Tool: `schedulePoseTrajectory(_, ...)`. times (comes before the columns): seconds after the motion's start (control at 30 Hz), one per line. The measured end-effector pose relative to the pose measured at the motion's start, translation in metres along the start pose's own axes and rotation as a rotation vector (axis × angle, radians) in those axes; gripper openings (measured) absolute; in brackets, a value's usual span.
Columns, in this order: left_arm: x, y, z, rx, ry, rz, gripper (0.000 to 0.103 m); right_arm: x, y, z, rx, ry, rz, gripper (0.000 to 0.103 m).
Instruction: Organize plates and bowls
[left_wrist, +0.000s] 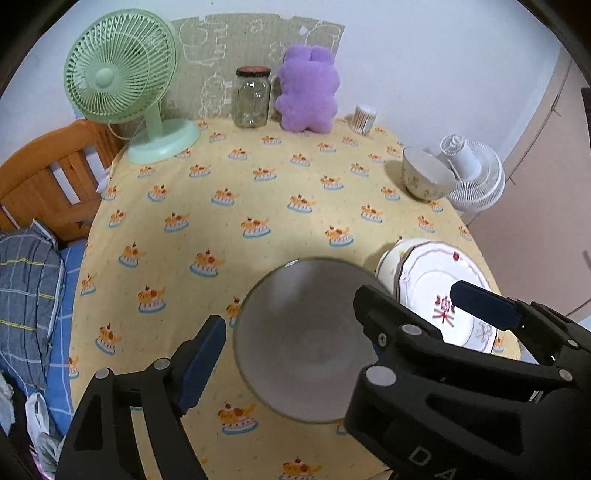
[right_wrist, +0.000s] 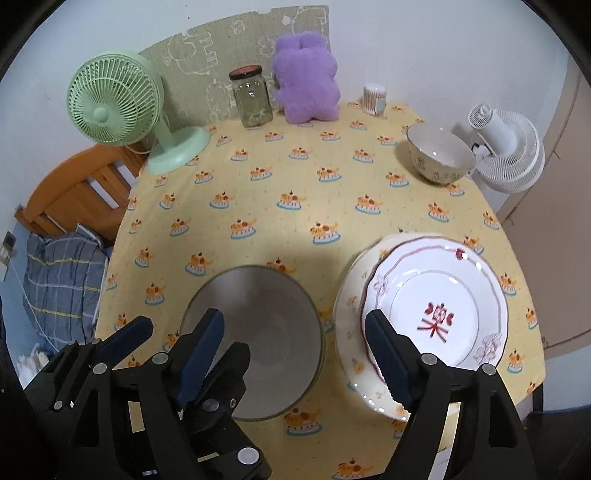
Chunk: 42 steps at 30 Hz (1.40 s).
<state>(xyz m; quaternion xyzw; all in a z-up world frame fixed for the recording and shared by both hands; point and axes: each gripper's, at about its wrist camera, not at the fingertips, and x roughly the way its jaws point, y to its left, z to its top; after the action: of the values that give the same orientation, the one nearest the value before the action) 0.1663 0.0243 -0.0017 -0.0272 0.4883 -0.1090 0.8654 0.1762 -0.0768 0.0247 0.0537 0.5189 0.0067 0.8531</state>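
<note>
A grey bowl (left_wrist: 303, 339) (right_wrist: 258, 339) stands on the yellow tablecloth near the front. My left gripper (left_wrist: 291, 350) is open with its fingers on either side of the bowl, above its rim. Right of it, a white plate with a red character (right_wrist: 436, 306) (left_wrist: 439, 295) lies on a larger cream plate (right_wrist: 351, 325). My right gripper (right_wrist: 295, 350) is open, hovering between the bowl and the plates' left edge. A cream patterned bowl (right_wrist: 439, 153) (left_wrist: 424, 177) stands at the far right.
Along the back stand a green fan (right_wrist: 114, 99), a glass jar (right_wrist: 251, 96), a purple plush toy (right_wrist: 306, 77) and a cotton swab cup (right_wrist: 373, 98). A white fan (right_wrist: 506, 151) is off the table's right edge. A wooden bed frame (right_wrist: 77, 192) is at the left.
</note>
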Motion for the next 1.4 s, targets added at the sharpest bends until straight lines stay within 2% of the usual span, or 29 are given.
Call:
schedulePoseTrajectory(0.17, 0.001, -0.02, 0.014, -0.015, 0.004, 0.065, 0.088, -0.001, -0.019, 0.013, 0.011, 0.019, 0.053, 0.081)
schedulePoseTrajectory(0.37, 0.003, -0.052, 0.028, -0.05, -0.047, 0.079, 0.088, -0.012, -0.048, 0.031, -0.027, -0.031, -0.005, 0.081)
schedulePoseTrajectory(0.5, 0.007, -0.072, 0.039, -0.097, -0.052, 0.077, 0.087, -0.016, -0.069, 0.049, -0.113, -0.051, 0.001, 0.081)
schedulePoseTrajectory(0.7, 0.022, -0.104, 0.056, -0.13, -0.05, 0.084, 0.086, -0.011, -0.106, 0.071, -0.121, -0.034, 0.038, 0.081)
schedulePoseTrajectory(0.87, 0.039, -0.127, 0.069, -0.149, -0.056, 0.12, 0.086, -0.002, -0.128, 0.086, -0.172, -0.044, 0.051, 0.081)
schedulePoseTrajectory(1.0, 0.057, -0.146, 0.081, -0.16, -0.047, 0.134, 0.08, 0.015, -0.152, 0.103, -0.191, -0.028, 0.074, 0.081)
schedulePoseTrajectory(1.27, 0.091, -0.182, 0.111, -0.146, -0.059, 0.185, 0.076, 0.039, -0.198, 0.135, -0.188, -0.04, 0.105, 0.081)
schedulePoseTrajectory(1.33, 0.102, -0.187, 0.12, -0.143, -0.053, 0.163, 0.065, 0.046, -0.205, 0.142, -0.188, -0.041, 0.101, 0.081)
schedulePoseTrajectory(1.4, 0.115, -0.19, 0.128, -0.147, -0.027, 0.141, 0.064, 0.055, -0.212, 0.152, -0.184, -0.03, 0.096, 0.081)
